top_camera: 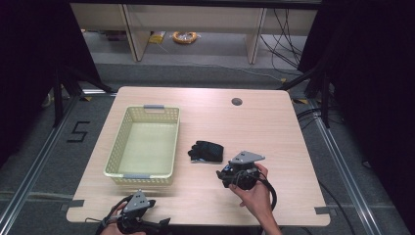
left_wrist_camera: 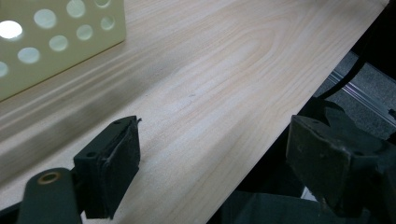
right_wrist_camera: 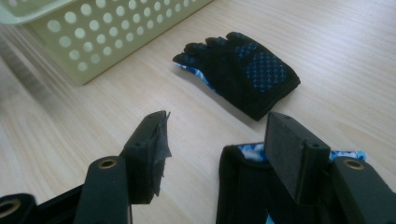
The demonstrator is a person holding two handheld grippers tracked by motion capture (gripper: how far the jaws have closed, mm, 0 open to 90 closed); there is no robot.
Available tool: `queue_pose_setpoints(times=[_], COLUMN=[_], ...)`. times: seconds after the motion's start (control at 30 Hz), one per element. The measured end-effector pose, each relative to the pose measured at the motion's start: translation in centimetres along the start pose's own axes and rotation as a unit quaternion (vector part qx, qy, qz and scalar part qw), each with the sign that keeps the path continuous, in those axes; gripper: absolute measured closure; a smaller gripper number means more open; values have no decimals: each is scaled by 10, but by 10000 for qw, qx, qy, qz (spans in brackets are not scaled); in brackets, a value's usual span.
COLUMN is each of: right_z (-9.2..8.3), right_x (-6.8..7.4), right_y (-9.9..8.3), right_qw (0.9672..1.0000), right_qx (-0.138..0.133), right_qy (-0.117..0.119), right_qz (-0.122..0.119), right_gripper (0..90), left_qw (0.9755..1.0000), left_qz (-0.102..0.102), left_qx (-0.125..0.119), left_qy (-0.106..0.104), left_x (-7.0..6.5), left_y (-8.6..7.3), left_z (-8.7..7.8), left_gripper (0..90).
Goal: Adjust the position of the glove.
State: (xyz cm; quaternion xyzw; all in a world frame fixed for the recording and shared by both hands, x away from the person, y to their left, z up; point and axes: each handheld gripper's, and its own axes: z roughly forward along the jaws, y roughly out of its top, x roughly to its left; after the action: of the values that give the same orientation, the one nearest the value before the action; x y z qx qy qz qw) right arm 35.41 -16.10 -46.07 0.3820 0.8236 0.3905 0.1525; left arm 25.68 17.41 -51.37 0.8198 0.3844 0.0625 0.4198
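A black glove (top_camera: 206,151) with blue dotted grip lies flat on the wooden table (top_camera: 274,127), just right of the basket. The right gripper view shows the same glove (right_wrist_camera: 243,70) ahead of the jaws. A second glove (right_wrist_camera: 243,186), black with a blue-white edge, lies low beside and under the right jaw. My right gripper (top_camera: 235,174) (right_wrist_camera: 217,123) hovers near the first glove, jaws apart, gripping nothing. My left gripper (top_camera: 142,220) (left_wrist_camera: 215,128) sits open at the table's front edge, with bare wood between its jaws.
A pale yellow perforated basket (top_camera: 117,147) stands on the left half of the table; its corner (left_wrist_camera: 56,42) shows in the left gripper view. A round cable hole (top_camera: 237,102) sits near the far edge. Dark floor and cables lie beyond the table.
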Motion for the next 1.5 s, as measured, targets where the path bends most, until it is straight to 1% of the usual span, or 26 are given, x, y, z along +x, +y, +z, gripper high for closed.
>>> queue_pose_setpoints(times=[0.03, 0.07, 0.17, 0.27, 0.3, 0.33, 0.4, 0.57, 0.6, 0.63, 0.67, 0.7, 0.73, 0.8, 0.83, 0.87, 0.97, 1.07, 1.1, 1.17, 1.2, 1.27, 1.37, 1.43, 1.47, 1.5], right_z=[0, 3, 8, 16, 16, 20, 25, 35, 40, 40, 41, 44, 50, 53, 55, 62, 69, 79, 84, 89, 94, 96, 103, 106, 109, 109], right_x=[0, -2, -4, -6, -6, -7, -8, -11, -14, -14, -13, -16, -17, -18, -19, -19, -19, -18, -18, -20, -21, -21, -23, -22, -23, -23], right_y=[2, 6, 11, 22, 22, 28, 33, 42, 46, 46, 47, 48, 50, 51, 52, 54, 56, 57, 57, 57, 57, 57, 57, 57, 55, 55], right_qw=[9999, 10000, 10000, 9999, 9999, 9999, 9999, 9999, 9999, 9999, 9999, 10000, 9998, 9998, 9996, 9994, 9992, 9983, 9984, 9980, 9975, 9972, 9973, 9964, 9953, 9953], right_qx=[60, 55, 8, 79, 79, 94, 103, 97, 108, 108, 130, 76, 121, 149, 257, 336, 384, 566, 548, 622, 678, 715, 676, 768, 922, 922], right_qy=[28, 9, -39, -22, -22, -32, -37, -28, -43, -43, -24, -21, -29, -56, -67, -96, -129, -97, -93, -66, -46, -82, -155, -212, -231, -231], right_qz=[81, 63, -18, -60, -60, -69, -48, -26, -11, -11, 98, 17, 132, 128, 90, 51, 20, -3, 111, 122, 173, 221, 245, 277, 181, 181], right_gripper=[407, 406, 406, 410, 410, 418, 433, 445, 452, 452, 457, 460, 460, 461, 467, 473, 488, 501, 502, 502, 500, 499, 487, 479, 472, 472], left_qw=[10000, 9996, 9997, 10000, 9999, 10000, 9999, 9999, 9998, 9998, 9998, 9999, 9999, 9999, 9999, 9998, 9998, 9998, 9998, 9998, 9999, 9999, 9999, 9999, 9996, 9996], left_qz=[9, 254, 205, 86, 142, 83, 139, 111, 204, 190, 192, 112, 110, 113, 121, 209, 184, 203, 202, 213, 116, 105, 131, 128, 267, 267], left_qx=[1, 133, 149, 8, 65, -39, 13, -40, 64, 47, 46, -39, -37, -39, -40, 62, 30, 41, 37, 48, 50, 41, 65, 64, 83, 83], left_qy=[2, 64, 24, -2, -7, 26, 18, 26, 14, 17, 15, 12, 18, 19, 19, 20, 24, 15, 12, 6, -15, -18, 30, 24, 72, 72], left_x=[0, 3, 3, 1, 2, 1, 2, 1, 3, 3, 3, 2, 1, 1, 1, 2, 2, 2, 2, 2, 1, 1, 2, 2, 3, 3], left_y=[0, 1, 1, 1, 1, 0, 0, 0, 1, 1, 1, 0, 0, 0, 0, 1, 1, 1, 1, 1, 0, 0, 0, 0, 1, 1], left_z=[0, -2, -2, -1, -2, -1, -2, -1, -3, -3, -3, -2, -2, -2, -2, -3, -3, -3, -3, -3, -3, -2, -2, -2, -3, -3], left_gripper=[172, 172, 172, 172, 172, 172, 172, 172, 172, 172, 172, 172, 172, 172, 172, 172, 171, 171, 171, 171, 171, 171, 171, 171, 171, 171])
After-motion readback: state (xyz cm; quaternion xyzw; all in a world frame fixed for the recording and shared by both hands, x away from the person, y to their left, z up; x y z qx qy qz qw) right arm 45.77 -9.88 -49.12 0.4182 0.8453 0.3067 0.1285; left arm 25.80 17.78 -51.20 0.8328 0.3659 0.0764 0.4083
